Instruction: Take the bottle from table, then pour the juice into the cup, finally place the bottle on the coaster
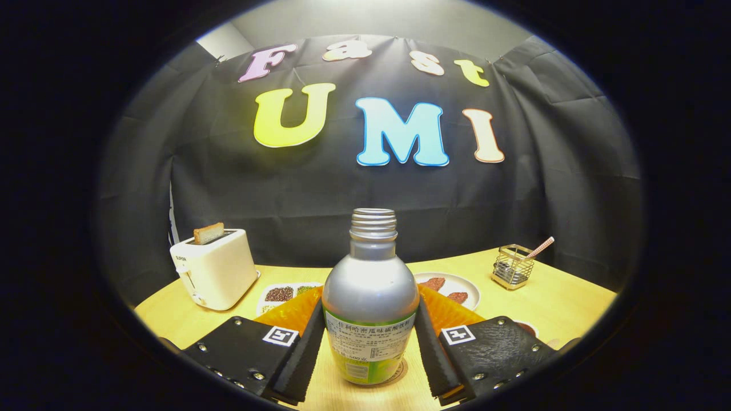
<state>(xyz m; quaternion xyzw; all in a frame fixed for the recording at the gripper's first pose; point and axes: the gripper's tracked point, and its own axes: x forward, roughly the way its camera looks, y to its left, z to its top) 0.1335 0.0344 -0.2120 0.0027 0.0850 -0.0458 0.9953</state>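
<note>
Between claw (370, 342) fingers, silver bottle (370, 297) stands upright on worktop (565, 297), cap off, on round disc, possibly coaster. Fingers flank labelled waist; contact uncertain. Smooth metal looks slippery, stiff; grip waist, keep upright.

The bottle (370, 302) stands between the gripper (370, 342) fingers and hides whatever lies straight beyond it at twelve o'clock — the middle of the table (565, 297) included. Whether both fingers press its sides cannot be told; the contact lines are in shadow. Under its base a round rim peeks out at five o'clock, too little to name. The divided dish (282, 294) at eleven o'clock and the plate (454, 285) at one o'clock are each partly covered by the fingers. A small dish (528, 327) at two o'clock is nearly all hidden — its contents unreadable.
</note>
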